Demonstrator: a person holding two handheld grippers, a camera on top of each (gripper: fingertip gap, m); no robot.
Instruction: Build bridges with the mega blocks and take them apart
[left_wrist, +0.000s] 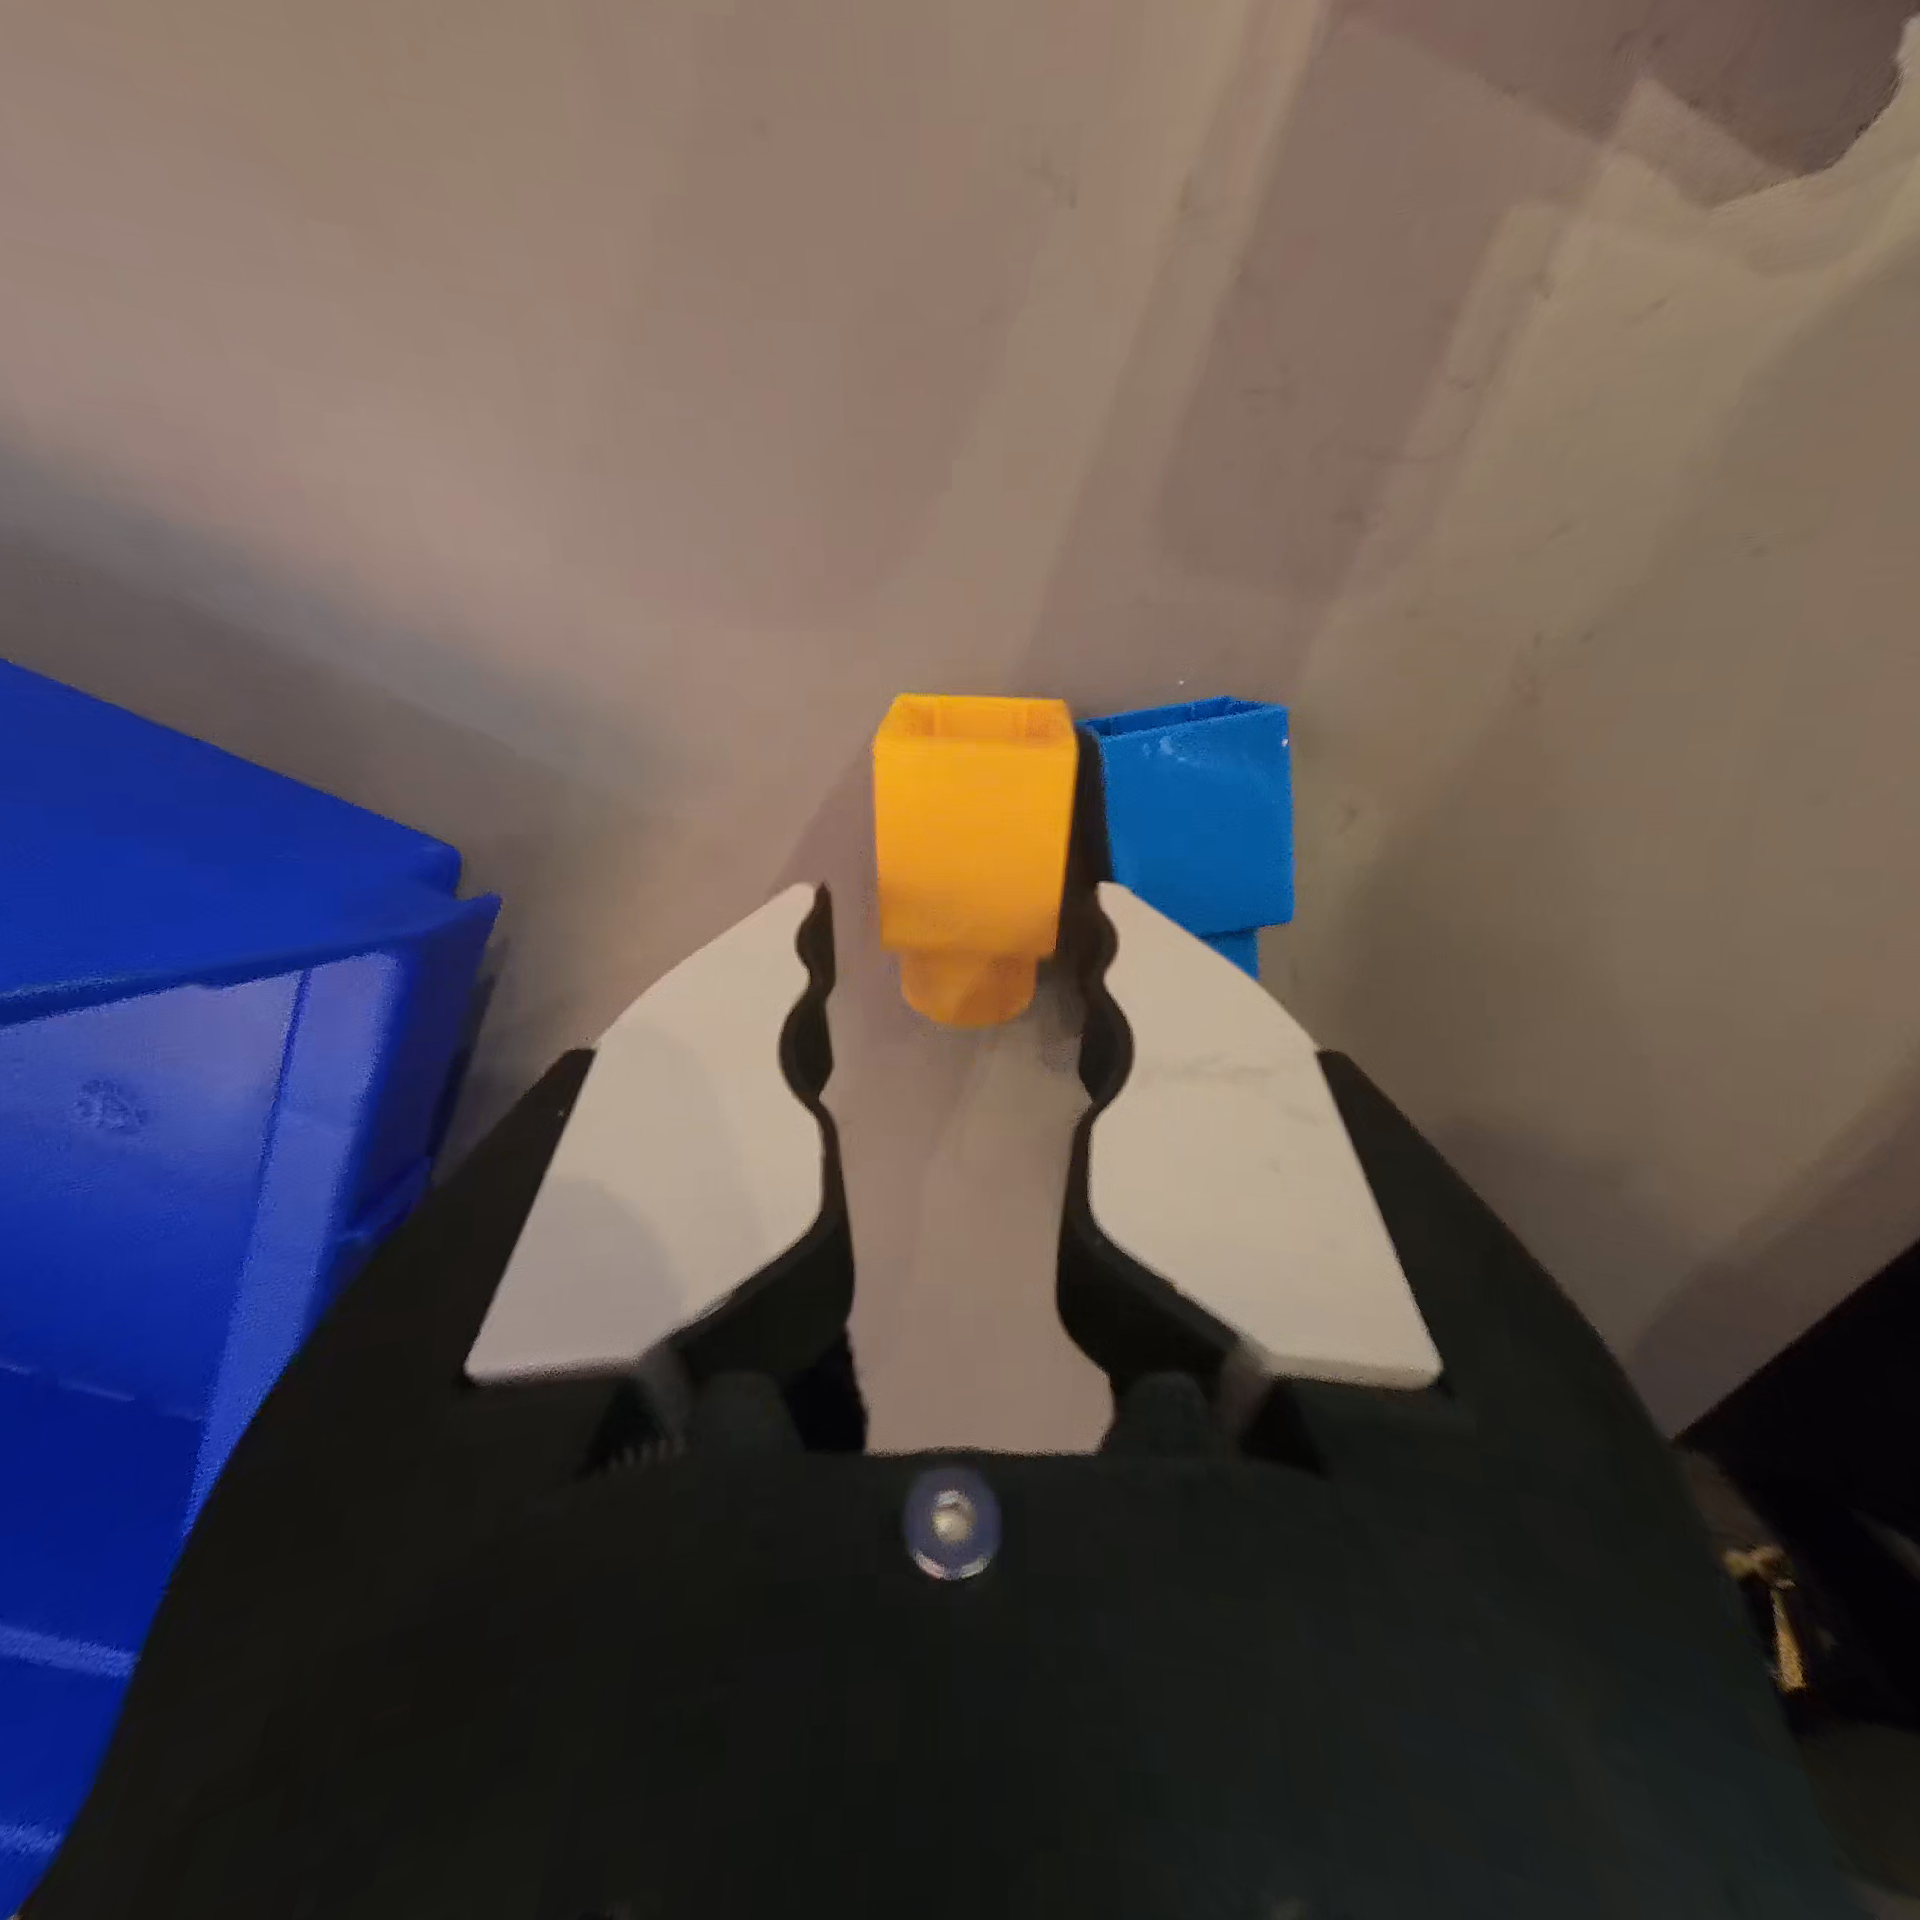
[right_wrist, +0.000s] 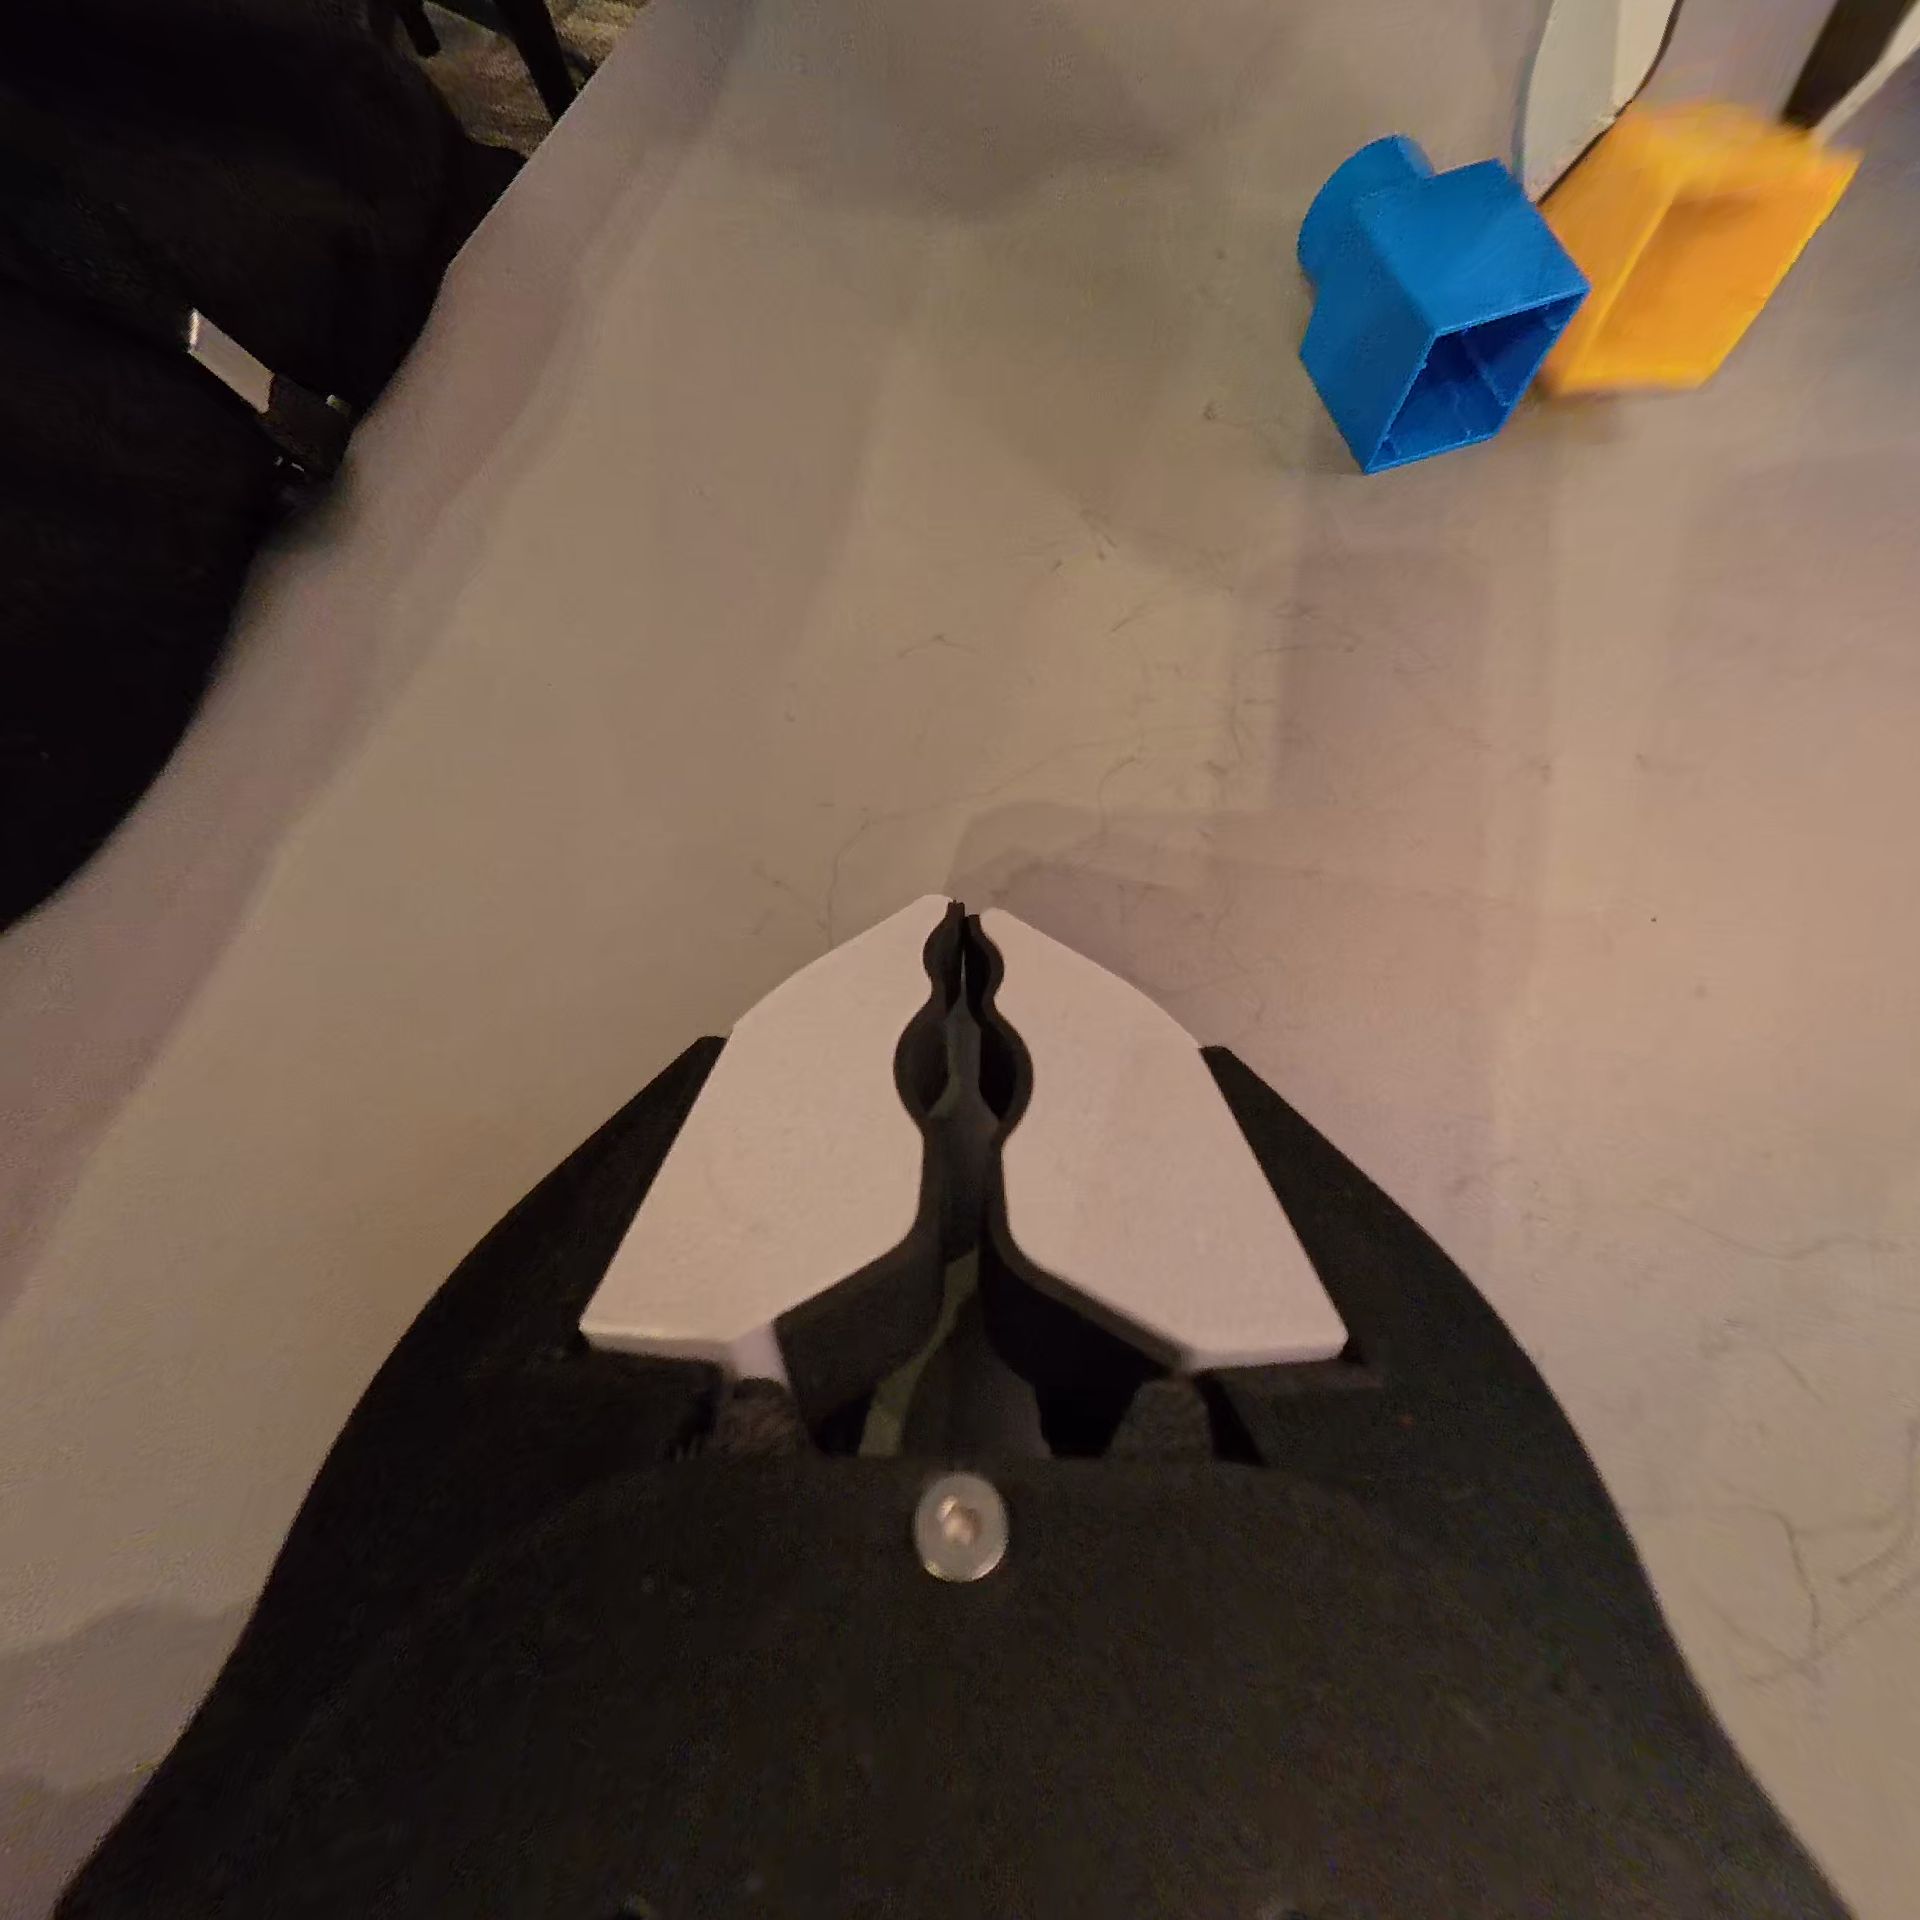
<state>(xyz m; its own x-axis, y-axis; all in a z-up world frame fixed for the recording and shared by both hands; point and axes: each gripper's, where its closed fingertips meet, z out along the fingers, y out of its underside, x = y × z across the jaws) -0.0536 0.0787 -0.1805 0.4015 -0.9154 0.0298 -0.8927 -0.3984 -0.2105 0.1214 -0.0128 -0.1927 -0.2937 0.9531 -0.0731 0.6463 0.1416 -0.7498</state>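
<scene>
Fingers of my left gripper (left_wrist: 961, 914) stand spread, with the orange plastic single-stud block (left_wrist: 971, 831) lying on its side on the pale table (left_wrist: 727, 416) between their tips, a gap showing on the left side so I am not pressing it. Just right of that orange block, nearly touching it, lies the blue plastic single-stud block (left_wrist: 1195, 821), and well to its left stands the dark blue plastic bin (left_wrist: 208, 1039). My right gripper (right_wrist: 961, 920) is clenched on nothing, well apart from the orange block.
</scene>
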